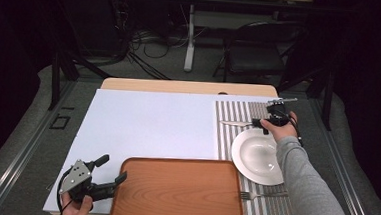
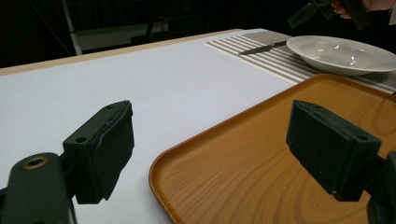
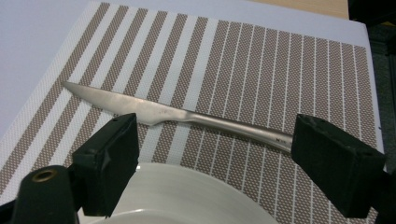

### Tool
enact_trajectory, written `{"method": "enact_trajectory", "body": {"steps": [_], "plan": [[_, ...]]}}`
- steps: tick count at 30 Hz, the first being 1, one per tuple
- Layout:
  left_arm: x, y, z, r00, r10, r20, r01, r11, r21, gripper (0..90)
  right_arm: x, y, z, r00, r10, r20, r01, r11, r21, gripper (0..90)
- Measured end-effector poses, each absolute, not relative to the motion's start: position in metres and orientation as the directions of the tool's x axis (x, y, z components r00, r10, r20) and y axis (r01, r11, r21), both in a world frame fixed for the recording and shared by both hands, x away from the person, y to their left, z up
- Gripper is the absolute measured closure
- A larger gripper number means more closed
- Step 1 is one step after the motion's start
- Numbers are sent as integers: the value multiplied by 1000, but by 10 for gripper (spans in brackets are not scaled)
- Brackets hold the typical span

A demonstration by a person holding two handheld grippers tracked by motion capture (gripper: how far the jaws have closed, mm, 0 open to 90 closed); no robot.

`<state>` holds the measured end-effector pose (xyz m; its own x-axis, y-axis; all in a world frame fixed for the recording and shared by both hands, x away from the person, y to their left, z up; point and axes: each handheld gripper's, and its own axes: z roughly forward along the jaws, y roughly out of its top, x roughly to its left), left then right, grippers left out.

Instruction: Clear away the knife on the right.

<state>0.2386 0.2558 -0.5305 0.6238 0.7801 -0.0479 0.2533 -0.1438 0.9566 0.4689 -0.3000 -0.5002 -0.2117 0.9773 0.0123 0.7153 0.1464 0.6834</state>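
Right gripper (image 3: 215, 154) is hovering w/ jaws wide apart and nothing between the pads, so it looks like a reach for the slim silver metal table knife (image 3: 187, 116).

Nearest thing, right under and just in front of the jaws, is the rim of the round white ceramic plate (image 3: 187, 196). Just beyond it the knife lies flat on the brown-and-white striped woven placemat (image 3: 261, 65), running crosswise to the jaws: handle end by the jaw on the right of that view, blade tip past the one on the left.

My take on doing it well: the knife runs parallel to the jaw gap, so roll the wrist about a quarter turn first, otherwise the pads close along its length and just push it. Go for the thicker handle part, not the thin blade. Come down clear of the plate rim, get the pads low on the mat, and squeeze slowly, bc a flat handle probably slips.

Farther off, left gripper (image 1: 96, 174) is idle, jaws open too, sitting at the near corner of the rectangular orange-brown wooden tray (image 1: 178, 192). Leave it alone imo.
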Motion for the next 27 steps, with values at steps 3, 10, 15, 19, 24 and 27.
{"method": "enact_trajectory", "body": {"steps": [3,10,15,19,24,27], "plan": [[239,256,-531,625,779,-48,253,-144,957,153,472,-298,-502,-213,977,23,713,139,687,147],[240,256,-531,623,780,-47,253,-144,957,153,479,-289,-510,-222,975,0,696,158,700,147],[240,256,-531,623,781,-47,252,-143,957,153,482,-287,-514,-231,973,0,698,166,697,148],[240,257,-531,618,784,-54,254,-135,958,153,484,-287,-516,-239,971,16,696,160,700,149],[240,257,-531,621,782,-52,255,-139,957,153,486,-286,-518,-256,967,-7,702,192,686,179],[241,256,-531,624,780,-51,255,-141,956,153,486,-287,-516,-272,962,-18,691,209,692,201]]}}
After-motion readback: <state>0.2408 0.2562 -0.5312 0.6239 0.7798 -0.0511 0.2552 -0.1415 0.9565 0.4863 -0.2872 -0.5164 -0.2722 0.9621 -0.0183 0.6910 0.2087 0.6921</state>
